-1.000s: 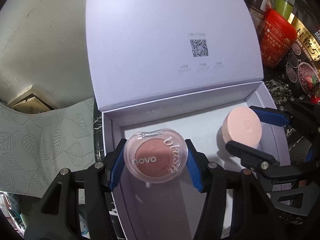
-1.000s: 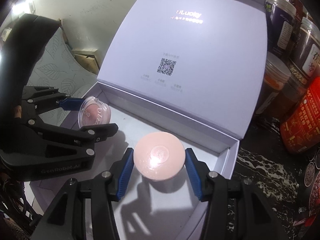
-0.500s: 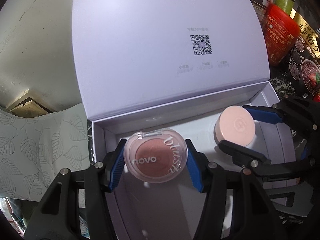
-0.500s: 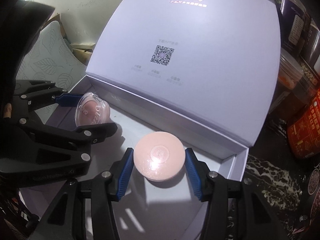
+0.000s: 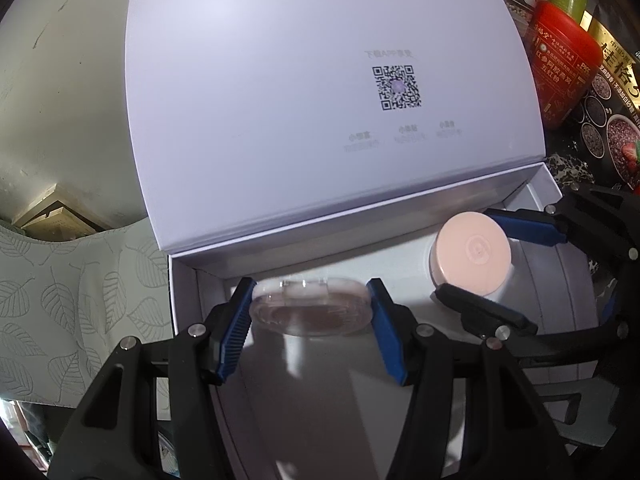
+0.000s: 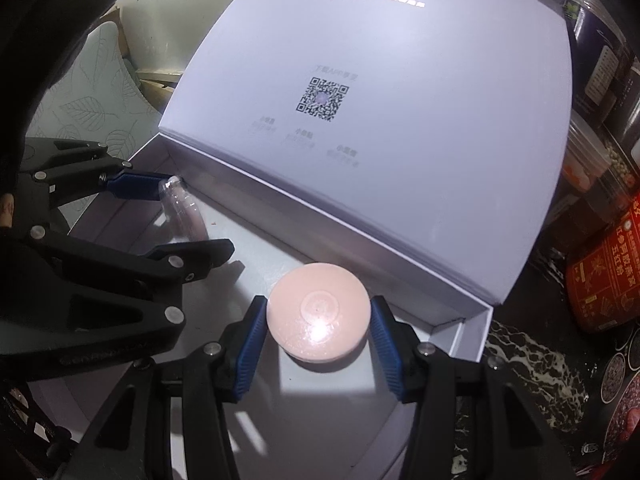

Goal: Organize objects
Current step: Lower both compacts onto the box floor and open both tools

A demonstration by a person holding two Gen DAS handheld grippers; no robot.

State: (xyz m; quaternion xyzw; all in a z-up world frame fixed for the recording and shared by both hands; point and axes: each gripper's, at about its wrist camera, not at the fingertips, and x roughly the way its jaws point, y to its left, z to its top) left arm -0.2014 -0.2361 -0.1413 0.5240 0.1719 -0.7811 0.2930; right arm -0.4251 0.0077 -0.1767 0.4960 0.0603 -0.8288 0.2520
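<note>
A white box (image 5: 182, 280) stands open, its lid (image 5: 320, 80) upright behind it. My left gripper (image 5: 310, 320) is shut on a clear blush compact (image 5: 310, 312), which lies almost flat between the blue pads, low over the left of the box floor. To the right, my right gripper (image 5: 476, 258) is shut on a round pink-lidded jar (image 5: 474, 252) inside the box. In the right wrist view the jar (image 6: 318, 312) sits between the pads of my right gripper (image 6: 318, 320), near the box's back right corner (image 6: 472, 332). At the left of that view, my left gripper (image 6: 184, 216) holds the compact (image 6: 186, 212).
A red canister (image 5: 560, 72), a dark food package (image 5: 616, 120) and several jars (image 6: 600, 80) crowd the right side on a dark marbled counter (image 6: 528, 360). A leaf-patterned cloth (image 5: 80, 300) lies left of the box, below a pale wall.
The blush compact has tipped between the left pads from facing the camera to nearly edge-on. Both grippers sit slightly deeper in the box, each still holding its item.
</note>
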